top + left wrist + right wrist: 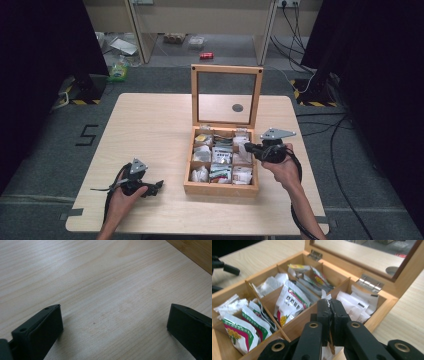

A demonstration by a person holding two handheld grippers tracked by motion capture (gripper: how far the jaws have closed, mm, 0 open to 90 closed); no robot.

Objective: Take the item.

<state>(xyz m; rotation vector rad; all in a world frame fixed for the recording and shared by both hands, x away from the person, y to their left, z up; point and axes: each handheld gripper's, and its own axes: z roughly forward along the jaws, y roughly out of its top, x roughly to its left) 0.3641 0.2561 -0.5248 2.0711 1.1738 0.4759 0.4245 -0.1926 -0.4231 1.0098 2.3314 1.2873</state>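
Right gripper stood clamped on a white sachet over the right-hand compartments of the wooden tea box; sachet edge-on, long axis upright. Step judged: lifting it out. Next calls for a clean rise past the dividers. Left gripper rested wide open, empty, on the table.

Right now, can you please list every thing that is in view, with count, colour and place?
wooden box: one, light brown, right half of table, divided into compartments
lid: one, wood frame with clear pane, standing open at box's far edge
hinges: two, silver, joining lid to box
sachets: many, mostly white, some with green and red print, in the compartments
table: one, pale wood
red can: one, on floor beyond table
left gripper: black, jaws apart over bare table, left of box
right gripper: black, jaws closed on a white sachet, over box's right side
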